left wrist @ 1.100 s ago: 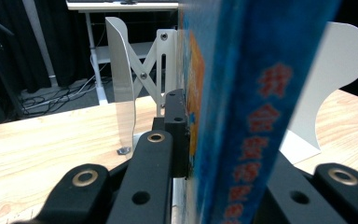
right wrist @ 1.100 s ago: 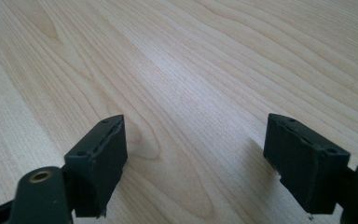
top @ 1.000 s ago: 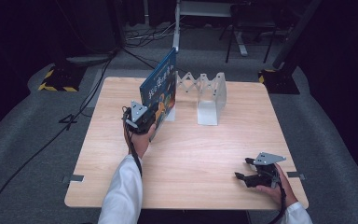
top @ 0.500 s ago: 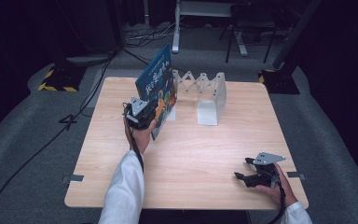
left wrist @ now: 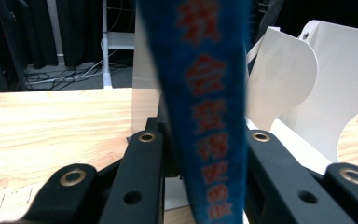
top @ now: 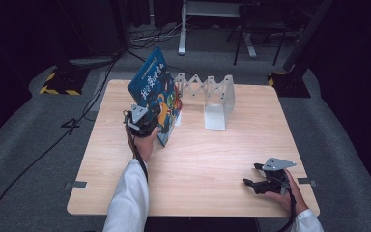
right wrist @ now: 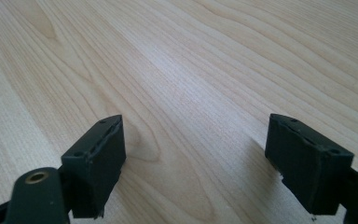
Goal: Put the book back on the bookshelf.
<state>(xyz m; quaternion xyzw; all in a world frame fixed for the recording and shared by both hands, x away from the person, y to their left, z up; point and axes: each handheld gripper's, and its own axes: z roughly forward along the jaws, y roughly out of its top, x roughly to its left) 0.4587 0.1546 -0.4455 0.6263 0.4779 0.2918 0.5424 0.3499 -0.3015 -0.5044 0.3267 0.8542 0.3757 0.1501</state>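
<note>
So the main thing here is a thin blue book [top: 155, 92], standing on its bottom edge on the light wood desk [top: 212, 159], tilted over with its top leaning toward the far left. The cover is a deep blue with big orange-red characters running across it near the top and some colourful cartoon-ish art lower down, too small to make out. In the left gripper view the book [left wrist: 205, 93] is edge-on and blurry, a blue strip with those same orange-red characters stacked down it.

The left tongs [top: 147, 121] have the book's near lower part between the 2 black jaws. The jaws have just been opening a little, and there's a visible gap on each side of the book in the left gripper view, so it sits between them rather than being squeezed.

Just beside the book, on its right, is a white expandable book rack [top: 207, 96] with a zigzag back and upright dividers. The book's lower corner is right at the rack's left end. In the left gripper view the white dividers [left wrist: 307, 84] stand just behind the book.

The right tongs [top: 256, 181] rest low on the near right of the desk, well apart from the book, jaws spread wide with bare wood between them.
</note>
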